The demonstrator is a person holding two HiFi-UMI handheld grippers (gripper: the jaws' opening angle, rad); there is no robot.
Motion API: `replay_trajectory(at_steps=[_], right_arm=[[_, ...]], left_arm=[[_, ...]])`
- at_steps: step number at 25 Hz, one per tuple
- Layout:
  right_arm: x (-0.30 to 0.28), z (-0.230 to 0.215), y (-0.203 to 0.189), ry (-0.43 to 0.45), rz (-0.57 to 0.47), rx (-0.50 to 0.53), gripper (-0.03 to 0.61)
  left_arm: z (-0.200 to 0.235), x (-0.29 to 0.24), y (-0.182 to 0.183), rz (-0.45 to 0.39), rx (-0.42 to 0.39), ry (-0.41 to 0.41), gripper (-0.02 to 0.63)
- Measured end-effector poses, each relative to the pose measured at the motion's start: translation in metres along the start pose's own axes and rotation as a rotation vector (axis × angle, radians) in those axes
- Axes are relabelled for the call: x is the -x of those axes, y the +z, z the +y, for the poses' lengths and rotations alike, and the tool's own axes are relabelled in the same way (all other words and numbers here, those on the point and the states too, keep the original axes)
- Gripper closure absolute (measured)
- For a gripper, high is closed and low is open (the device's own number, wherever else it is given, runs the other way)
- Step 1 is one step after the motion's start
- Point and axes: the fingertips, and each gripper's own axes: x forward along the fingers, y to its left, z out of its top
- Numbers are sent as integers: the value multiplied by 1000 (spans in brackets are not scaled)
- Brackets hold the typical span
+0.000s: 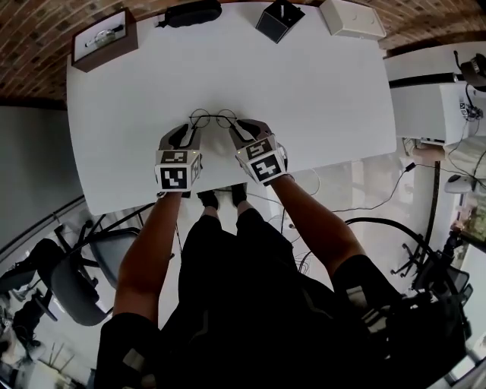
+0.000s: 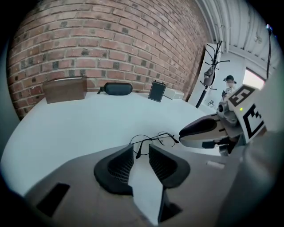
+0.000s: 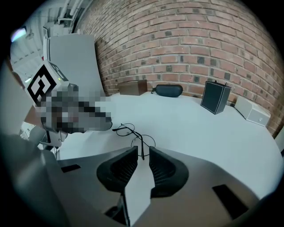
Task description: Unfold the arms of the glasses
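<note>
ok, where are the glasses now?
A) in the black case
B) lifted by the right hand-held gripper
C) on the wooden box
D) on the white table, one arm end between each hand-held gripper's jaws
D: the glasses lie on the white table, an arm end in the gap between the parted jaws of the left hand-held gripper and of the right hand-held gripper.

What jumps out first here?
Round wire-rimmed glasses lie on the white table near its front edge. The left gripper and right gripper flank them, fingers apart, a glasses arm reaching into each gap. A dark glasses case sits at the far edge by the brick wall.
</note>
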Motion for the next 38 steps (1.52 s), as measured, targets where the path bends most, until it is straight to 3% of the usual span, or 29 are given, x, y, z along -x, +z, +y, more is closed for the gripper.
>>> replay_trajectory(at_steps=[14,20,28,38], right_arm=[[-18,-2,-13,-10,51,26,523],[-18,1,-11,-19,67,59,540],[-16,3,-5,-18,37,56,554],[5,15,19,18,-60,106,557]], left_arm=[[8,-24,-17,119,-50,23,514],[4,-27,-23,166,-105,23,566],[3,-26,-24,163,-75,-4,574],[-8,-6,-11,93,-62,-17,577]])
